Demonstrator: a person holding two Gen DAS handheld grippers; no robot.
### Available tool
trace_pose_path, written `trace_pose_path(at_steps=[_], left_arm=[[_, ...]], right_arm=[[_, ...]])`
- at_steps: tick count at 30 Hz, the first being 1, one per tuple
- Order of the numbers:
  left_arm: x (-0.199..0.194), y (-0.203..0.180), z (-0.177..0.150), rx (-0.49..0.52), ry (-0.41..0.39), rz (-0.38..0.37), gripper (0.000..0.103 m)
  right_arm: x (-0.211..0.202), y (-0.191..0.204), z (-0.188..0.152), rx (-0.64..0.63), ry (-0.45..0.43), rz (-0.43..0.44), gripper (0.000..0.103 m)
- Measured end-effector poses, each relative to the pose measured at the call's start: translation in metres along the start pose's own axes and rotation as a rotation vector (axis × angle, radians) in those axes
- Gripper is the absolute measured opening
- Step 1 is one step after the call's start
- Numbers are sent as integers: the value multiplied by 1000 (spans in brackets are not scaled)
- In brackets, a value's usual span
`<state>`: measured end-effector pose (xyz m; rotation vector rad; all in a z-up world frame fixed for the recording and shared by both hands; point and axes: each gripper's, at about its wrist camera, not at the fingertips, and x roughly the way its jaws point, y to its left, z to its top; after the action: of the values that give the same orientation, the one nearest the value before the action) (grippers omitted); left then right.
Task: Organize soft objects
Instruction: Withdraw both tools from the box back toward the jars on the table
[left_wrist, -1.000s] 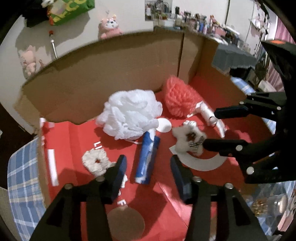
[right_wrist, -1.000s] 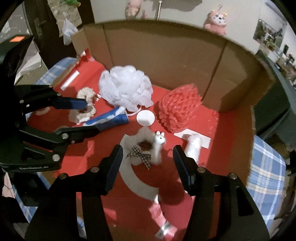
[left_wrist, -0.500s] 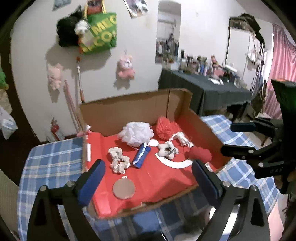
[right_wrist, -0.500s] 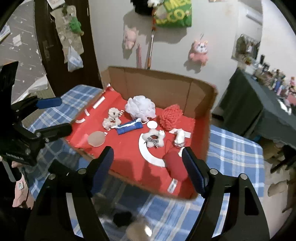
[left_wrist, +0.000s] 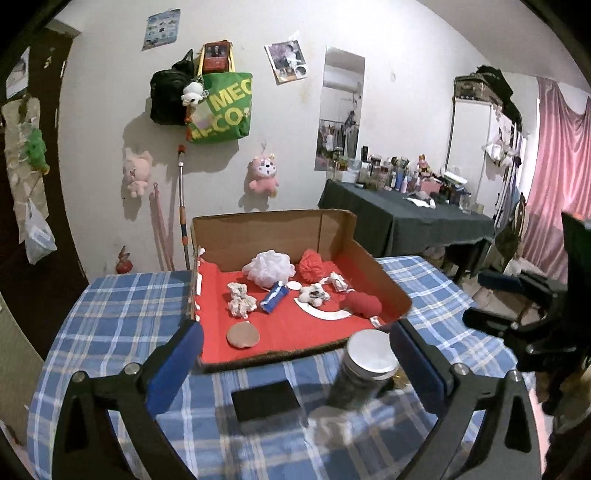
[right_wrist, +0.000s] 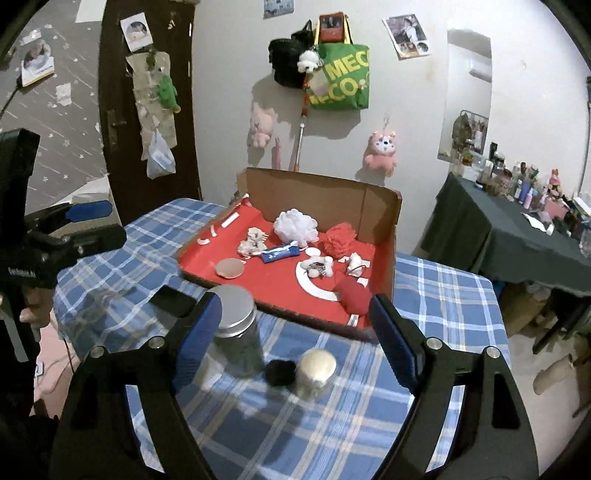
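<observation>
1. Soft objects all inside the box (left_wrist: 266, 236): white puff (left_wrist: 271, 266) and red puff (left_wrist: 313, 265) along the far wall, scrunchie (left_wrist: 240, 299) toward the left edge, plush (left_wrist: 314, 293) mid-floor, red pouch (left_wrist: 362, 303) near the right wall.
2. Left gripper (left_wrist: 294, 332) over the near table edge, jaws opening wide, gripping nothing. Right gripper (right_wrist: 294, 302) likewise spread and empty.
3. Probably the closing check, or a pause before one last regrouping. Look over the table (left_wrist: 122, 306) first for strays; none seen on the cloth.
4. If tidying further, start with the pouch, since it sits closest to the near right corner of the box. Come in from above, not over the right wall.
5. Pinch soft things at the bulk, lightly. Puffs likely to squash and spring, so close slowly and lift straight up.
6. Mind the jar (left_wrist: 364, 365) at the near table edge, right below both grippers and easy to knock over. Go round it or rise first.
7. Leave the tube (left_wrist: 274, 298) alone unless in the way; probably not a soft thing.
</observation>
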<state>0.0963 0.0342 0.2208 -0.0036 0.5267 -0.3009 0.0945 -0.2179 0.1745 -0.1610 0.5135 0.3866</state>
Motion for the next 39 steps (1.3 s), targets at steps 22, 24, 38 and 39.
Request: trace_pose_path(at_steps=[22,24,38,39], left_arm=[[32,-17,-129,-42,118,22,103],[40,-17,-135,-41,139,21,103],[74,-23,-143,9,220,-51,85],[76,-24,-143,14,223,-57,82]], right_arm=[[7,53,-113,-125,-54,-78,87],[18,52,-116,-132,-38,-64,87],[74,48,-113,-284,81,104,69],[79,49,-113,-300,93,102,68]])
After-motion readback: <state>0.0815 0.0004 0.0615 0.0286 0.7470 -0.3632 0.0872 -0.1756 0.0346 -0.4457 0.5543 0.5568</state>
